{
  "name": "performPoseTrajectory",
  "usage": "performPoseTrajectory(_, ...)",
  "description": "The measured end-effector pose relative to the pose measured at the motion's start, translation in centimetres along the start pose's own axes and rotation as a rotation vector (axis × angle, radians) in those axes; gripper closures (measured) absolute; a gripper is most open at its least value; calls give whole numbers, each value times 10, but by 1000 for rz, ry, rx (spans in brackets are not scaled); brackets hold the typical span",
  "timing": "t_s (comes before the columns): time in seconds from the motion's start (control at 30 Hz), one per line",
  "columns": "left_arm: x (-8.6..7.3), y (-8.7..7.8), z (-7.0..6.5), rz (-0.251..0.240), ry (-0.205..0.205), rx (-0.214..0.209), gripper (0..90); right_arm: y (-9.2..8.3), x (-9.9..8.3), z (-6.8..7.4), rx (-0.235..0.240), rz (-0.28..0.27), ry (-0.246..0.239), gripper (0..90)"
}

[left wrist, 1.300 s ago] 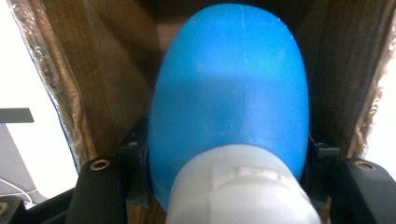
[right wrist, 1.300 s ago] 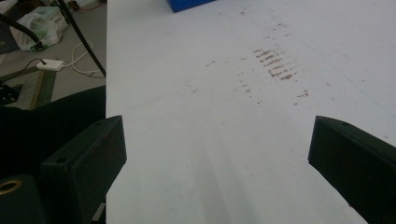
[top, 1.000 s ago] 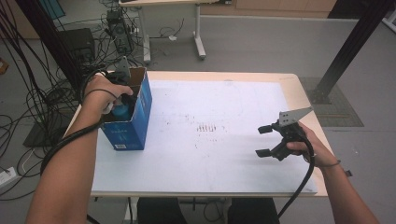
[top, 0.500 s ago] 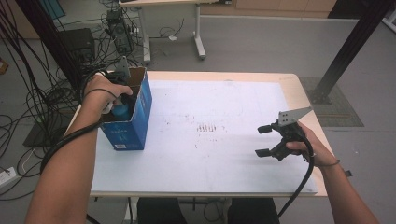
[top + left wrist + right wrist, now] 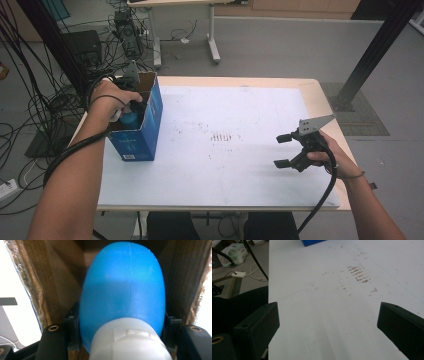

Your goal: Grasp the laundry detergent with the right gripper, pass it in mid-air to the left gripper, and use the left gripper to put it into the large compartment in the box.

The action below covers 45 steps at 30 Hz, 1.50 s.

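Left hand [image 5: 112,97] reaches down into the open top of a blue cardboard box [image 5: 145,132] standing upright at the table's [image 5: 250,80] left edge. A blue bottle [image 5: 131,119] shows inside the box under that hand. Right gripper [image 5: 282,150] sits near the table's right side, jaws spread apart with nothing between them, above the white sheet [image 5: 225,170]. Brown smudges [image 5: 225,137] mark the sheet's centre.

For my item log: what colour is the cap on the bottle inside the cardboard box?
White cap, on a blue plastic bottle; clearest in the left gripper view.

Left tongs [image 5: 134,107] clamped, pointing down; right tongs [image 5: 283,150] spread wide.
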<state>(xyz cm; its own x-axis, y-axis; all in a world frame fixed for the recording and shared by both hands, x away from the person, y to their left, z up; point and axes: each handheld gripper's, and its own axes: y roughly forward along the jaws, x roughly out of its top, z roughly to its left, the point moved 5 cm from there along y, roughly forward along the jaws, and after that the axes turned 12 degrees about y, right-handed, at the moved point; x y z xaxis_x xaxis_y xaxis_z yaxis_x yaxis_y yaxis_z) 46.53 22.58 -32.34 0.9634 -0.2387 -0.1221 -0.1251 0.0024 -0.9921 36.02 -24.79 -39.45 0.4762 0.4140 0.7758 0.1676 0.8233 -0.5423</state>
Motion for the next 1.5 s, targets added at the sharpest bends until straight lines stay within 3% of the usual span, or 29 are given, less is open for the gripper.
performPoseTrajectory(1.3,0,0,1,2,-4,-4,368,-1,-3,-2,-11,9,4,43)
performPoseTrajectory(1.5,-1,-1,2,4,-7,0,322,-1,-3,-2,-13,6,4,43)
